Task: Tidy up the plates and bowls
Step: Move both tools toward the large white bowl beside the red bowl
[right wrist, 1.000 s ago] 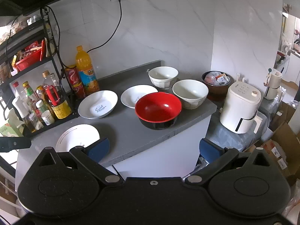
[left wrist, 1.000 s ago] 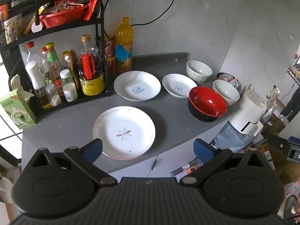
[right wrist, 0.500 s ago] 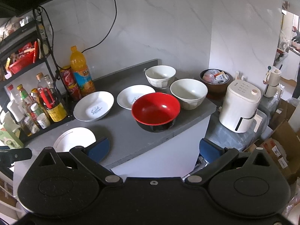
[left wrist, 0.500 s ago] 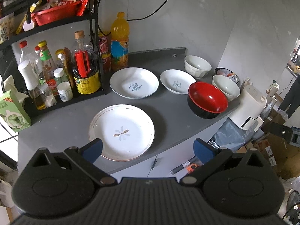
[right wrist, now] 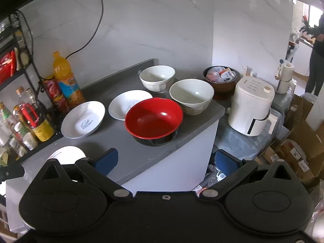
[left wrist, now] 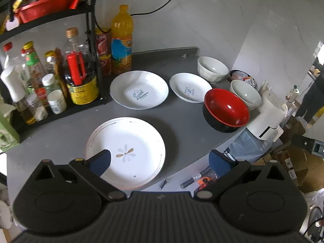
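On the grey counter lie a flower-patterned white plate near the front edge, a deep white plate with a blue mark and a smaller white plate. A red-and-black bowl and two white bowls stand to the right. My left gripper hovers open over the flower plate's near side. My right gripper is open above the counter's front edge, short of the red bowl. White bowls stand behind that bowl.
A black rack with bottles and jars fills the counter's left side, an orange drink bottle beside it. A white appliance and a brown bowl of packets stand right of the counter. Boxes clutter the floor. A person stands far right.
Both grippers have drifted forward and down toward the counter. The flower plate now sits closer under the left gripper; the red bowl is nearer the right one. No dish has moved.
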Tool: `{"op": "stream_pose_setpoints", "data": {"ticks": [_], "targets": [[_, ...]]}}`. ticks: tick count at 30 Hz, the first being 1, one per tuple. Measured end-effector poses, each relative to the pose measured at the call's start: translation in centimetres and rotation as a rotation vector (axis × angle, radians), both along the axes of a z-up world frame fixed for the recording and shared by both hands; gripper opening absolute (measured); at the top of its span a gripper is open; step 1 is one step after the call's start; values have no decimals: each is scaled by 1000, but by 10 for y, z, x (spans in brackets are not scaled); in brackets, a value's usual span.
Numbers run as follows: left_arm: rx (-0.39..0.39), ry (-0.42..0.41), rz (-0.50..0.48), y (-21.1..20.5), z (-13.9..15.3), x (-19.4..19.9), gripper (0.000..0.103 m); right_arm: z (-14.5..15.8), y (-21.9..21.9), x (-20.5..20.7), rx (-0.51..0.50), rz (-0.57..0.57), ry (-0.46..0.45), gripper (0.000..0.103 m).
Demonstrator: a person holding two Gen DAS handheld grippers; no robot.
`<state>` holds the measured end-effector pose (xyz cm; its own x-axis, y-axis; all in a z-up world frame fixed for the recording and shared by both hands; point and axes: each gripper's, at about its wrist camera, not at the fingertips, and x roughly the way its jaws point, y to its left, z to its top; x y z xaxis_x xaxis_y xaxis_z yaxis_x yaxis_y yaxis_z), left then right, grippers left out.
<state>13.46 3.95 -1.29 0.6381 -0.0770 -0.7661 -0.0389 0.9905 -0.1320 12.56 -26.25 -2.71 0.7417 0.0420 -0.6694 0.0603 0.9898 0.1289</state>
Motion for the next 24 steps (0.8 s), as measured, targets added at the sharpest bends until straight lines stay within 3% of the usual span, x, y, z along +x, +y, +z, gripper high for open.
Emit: {"op": "stream_pose_setpoints", "data": {"ticks": [10,19,24], "targets": [[-13,3,-80,4,-14,48,101,-11,6,28,31,-69,5,103],[-26,33,-75,1,-26,87,100,-20,7,51,41,-90,9,103],[-15,7,-86,-9,-24,105,100,-23,-1,70,36,-109,7,103]]}}
